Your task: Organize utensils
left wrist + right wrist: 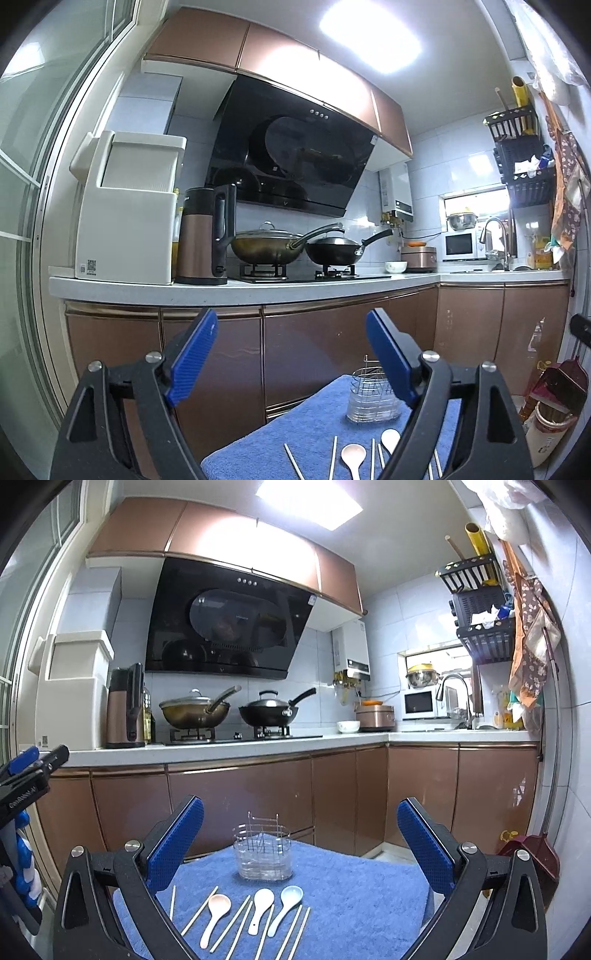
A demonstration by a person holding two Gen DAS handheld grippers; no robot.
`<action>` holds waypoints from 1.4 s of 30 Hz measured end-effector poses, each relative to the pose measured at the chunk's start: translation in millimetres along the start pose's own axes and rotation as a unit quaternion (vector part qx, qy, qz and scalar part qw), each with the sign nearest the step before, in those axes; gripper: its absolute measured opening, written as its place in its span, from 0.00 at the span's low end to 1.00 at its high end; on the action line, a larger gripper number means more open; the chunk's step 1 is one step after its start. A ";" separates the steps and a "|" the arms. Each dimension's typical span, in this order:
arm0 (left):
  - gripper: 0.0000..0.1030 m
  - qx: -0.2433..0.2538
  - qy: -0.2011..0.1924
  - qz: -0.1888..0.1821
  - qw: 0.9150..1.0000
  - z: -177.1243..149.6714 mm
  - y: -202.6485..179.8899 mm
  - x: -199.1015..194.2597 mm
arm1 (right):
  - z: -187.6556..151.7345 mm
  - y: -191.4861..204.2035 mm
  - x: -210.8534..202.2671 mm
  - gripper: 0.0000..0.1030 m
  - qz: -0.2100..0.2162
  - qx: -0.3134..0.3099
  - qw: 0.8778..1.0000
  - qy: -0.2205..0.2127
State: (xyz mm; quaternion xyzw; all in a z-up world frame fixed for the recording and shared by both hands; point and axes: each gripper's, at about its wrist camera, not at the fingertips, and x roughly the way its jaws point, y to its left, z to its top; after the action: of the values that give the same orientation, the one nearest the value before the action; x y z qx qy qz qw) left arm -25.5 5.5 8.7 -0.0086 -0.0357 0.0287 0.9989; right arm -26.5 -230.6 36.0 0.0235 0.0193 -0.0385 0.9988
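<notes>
Both grippers gape empty above the utensils.

The right gripper [300,843], nearer than the left gripper [291,354], hangs over spoons [260,904] and chopsticks [236,923] lying on the towel [362,897], long axes running away from it; the holder [263,853] stands just beyond them, empty as far as shows.

Blue towel [362,897], wire utensil holder [263,851], spoons [260,904], chopsticks [199,910]

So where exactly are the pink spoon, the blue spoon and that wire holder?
pink spoon [218,904], right wrist view, on its bowl.
blue spoon [291,894], right wrist view, on its bowl.
wire holder [263,853], right wrist view, on its front wall.
</notes>
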 end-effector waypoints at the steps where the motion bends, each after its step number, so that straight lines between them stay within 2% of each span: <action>1: 0.80 -0.001 0.003 -0.001 1.000 -0.8 0.4 1.7 | 0.6 -1.0 -0.5 1.00 0.001 0.003 1.000 -0.005; 4: 0.80 -0.006 0.014 -0.002 1.000 -4.5 0.6 7.6 | 0.1 -5.5 1.5 1.00 0.003 0.018 1.000 -0.013; 10: 0.80 -0.020 0.036 -0.002 0.999 -14.0 4.3 25.6 | -8.8 -11.6 15.9 1.00 -0.001 0.031 1.000 0.004; 17: 0.80 -0.034 0.089 -0.024 0.995 -33.4 3.8 55.8 | -23.0 -20.5 37.1 1.00 0.009 0.049 0.998 0.027; 20: 0.80 -0.026 0.132 -0.040 0.990 -42.2 0.8 74.2 | -29.2 -24.3 49.7 1.00 0.009 0.053 0.997 0.048; 24: 0.80 -0.036 0.169 -0.062 0.983 -55.1 0.9 93.8 | -42.4 -31.7 73.4 1.00 0.014 0.064 0.993 0.101; 29: 0.80 -0.050 0.243 -0.089 0.965 -80.8 -1.1 126.8 | -61.0 -41.7 102.3 1.00 0.017 0.085 0.983 0.162; 35: 0.80 -0.076 0.338 -0.130 0.929 -118.2 -6.5 168.0 | -92.7 -51.6 143.7 0.99 0.032 0.114 0.963 0.240; 37: 0.80 -0.081 0.363 -0.142 0.917 -129.1 -10.0 180.0 | -103.2 -53.5 158.0 0.95 0.037 0.124 0.955 0.265; 41: 0.79 -0.084 0.416 -0.171 0.889 -150.8 -24.4 204.0 | -122.9 -55.5 184.9 0.79 0.052 0.137 0.937 0.317; 42: 0.79 -0.082 0.425 -0.174 0.885 -154.7 -27.0 209.8 | -127.3 -54.8 191.6 0.73 0.057 0.137 0.933 0.328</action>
State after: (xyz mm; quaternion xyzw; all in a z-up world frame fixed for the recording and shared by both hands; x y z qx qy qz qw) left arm 196.0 -11.7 -130.2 -0.0958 0.3888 -0.1549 0.9032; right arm 155.4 -293.6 -101.2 0.1720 0.3392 0.0258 0.9245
